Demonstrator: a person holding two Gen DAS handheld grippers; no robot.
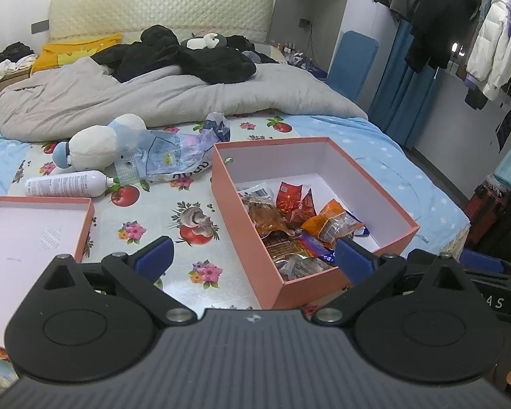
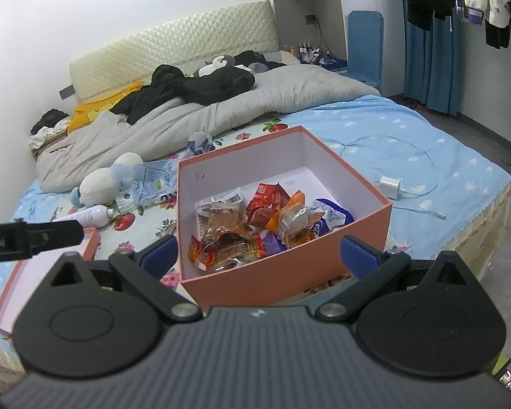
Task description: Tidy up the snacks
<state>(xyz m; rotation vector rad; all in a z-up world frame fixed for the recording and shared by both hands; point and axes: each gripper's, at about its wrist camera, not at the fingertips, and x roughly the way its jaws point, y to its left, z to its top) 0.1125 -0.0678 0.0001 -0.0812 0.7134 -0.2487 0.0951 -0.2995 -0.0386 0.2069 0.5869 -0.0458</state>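
Ahead of both parted jaws, snacks (image 2: 255,225) piled inside box (image 2: 371,235)

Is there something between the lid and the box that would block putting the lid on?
Nothing visible. The lid lies left of the box, with only bare floral cloth between them. The box top is open, and the snacks sit below its rim.

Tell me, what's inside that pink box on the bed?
The box holds a pile of snack packets, red, orange, brown and blue. Its far end is bare. Whatever lies under the pile is hidden.
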